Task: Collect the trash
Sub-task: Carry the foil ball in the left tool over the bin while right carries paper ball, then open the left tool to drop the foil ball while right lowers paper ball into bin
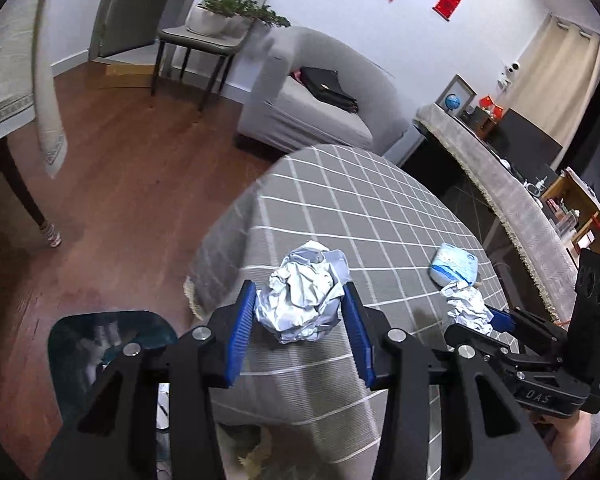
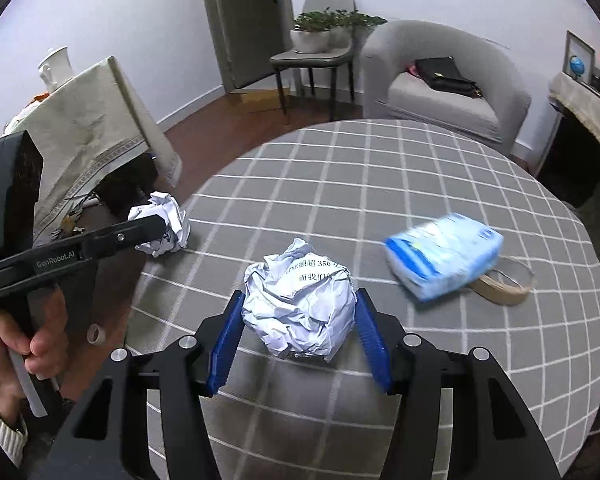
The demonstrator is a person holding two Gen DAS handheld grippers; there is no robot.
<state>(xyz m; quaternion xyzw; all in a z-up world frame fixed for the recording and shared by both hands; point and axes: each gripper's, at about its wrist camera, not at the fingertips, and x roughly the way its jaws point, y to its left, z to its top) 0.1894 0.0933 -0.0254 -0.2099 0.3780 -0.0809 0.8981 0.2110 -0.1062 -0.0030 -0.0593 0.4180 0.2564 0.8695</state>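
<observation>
Worktop (image 2: 380,184): round, checked cloth; trash remains on it.
Bin (image 1: 80,344): 8 o'clock on the floor; likely destination.
Tissue pack (image 2: 444,256): 2 o'clock, uncollected.
Left gripper (image 1: 300,312): clenched around a paper ball (image 1: 304,296).
Right gripper (image 2: 298,320): clamping a second paper ball (image 2: 300,304).

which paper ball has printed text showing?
The crumpled paper ball between the right claw fingers: black characters and "350" show on top. The left claw ball shows none.
</observation>
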